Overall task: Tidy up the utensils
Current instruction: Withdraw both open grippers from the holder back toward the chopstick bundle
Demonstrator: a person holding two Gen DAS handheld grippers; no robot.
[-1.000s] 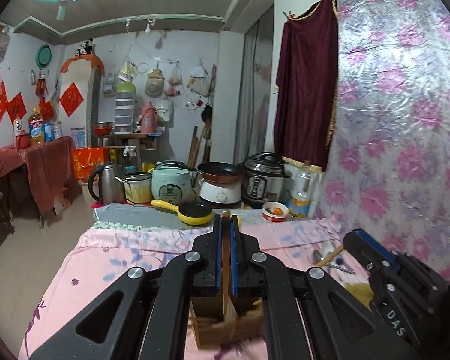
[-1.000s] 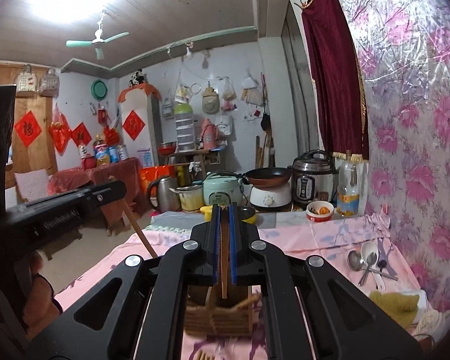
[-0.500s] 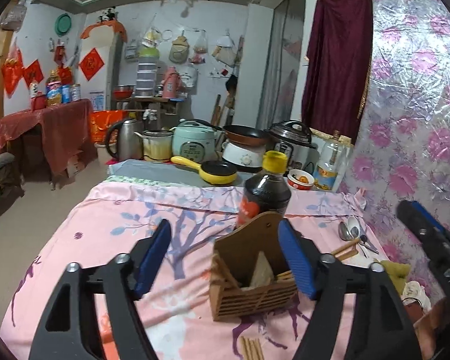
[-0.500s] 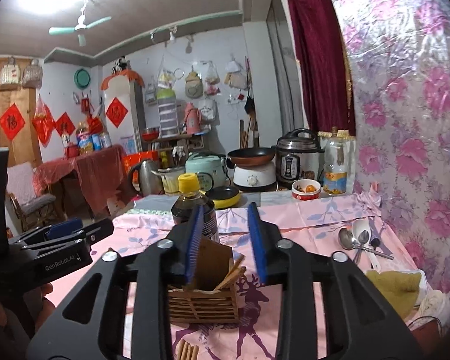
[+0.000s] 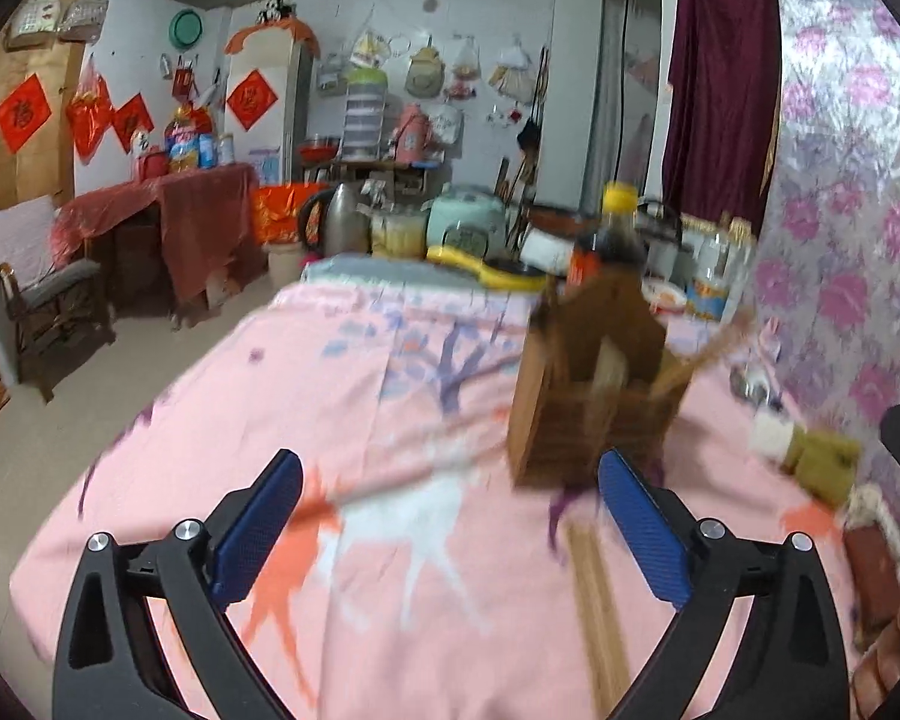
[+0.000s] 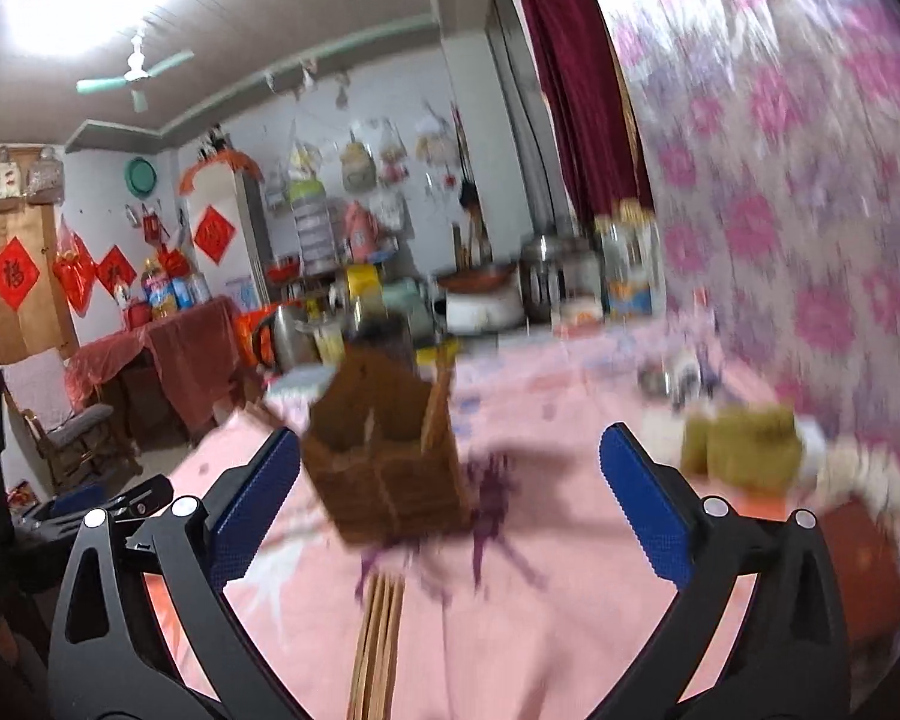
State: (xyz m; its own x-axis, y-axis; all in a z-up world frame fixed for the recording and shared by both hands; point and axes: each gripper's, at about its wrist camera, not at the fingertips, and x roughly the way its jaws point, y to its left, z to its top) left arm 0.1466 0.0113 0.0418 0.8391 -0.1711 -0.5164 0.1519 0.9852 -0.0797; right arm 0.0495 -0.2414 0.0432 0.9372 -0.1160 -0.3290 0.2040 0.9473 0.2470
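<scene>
A brown wooden utensil holder [image 5: 594, 402] stands on the pink floral tablecloth [image 5: 360, 420], with chopsticks leaning out of its right side. It also shows in the right wrist view [image 6: 384, 468]. A bundle of wooden chopsticks [image 5: 600, 606] lies on the cloth in front of it, also seen in the right wrist view [image 6: 378, 642]. My left gripper [image 5: 450, 534] is open and empty, short of the holder. My right gripper [image 6: 450, 504] is open and empty, with the holder just ahead of its left finger. Both views are blurred.
A dark sauce bottle [image 5: 615, 234] with a yellow cap stands behind the holder. Spoons [image 5: 750, 384] and a yellow-green cloth [image 5: 822, 462] lie at the right by the floral wall. Pots, a kettle and cookers line the far edge.
Both grippers let go of chopsticks, opened wide and pulled back from the holder. The left view has swung left, the right view right.
</scene>
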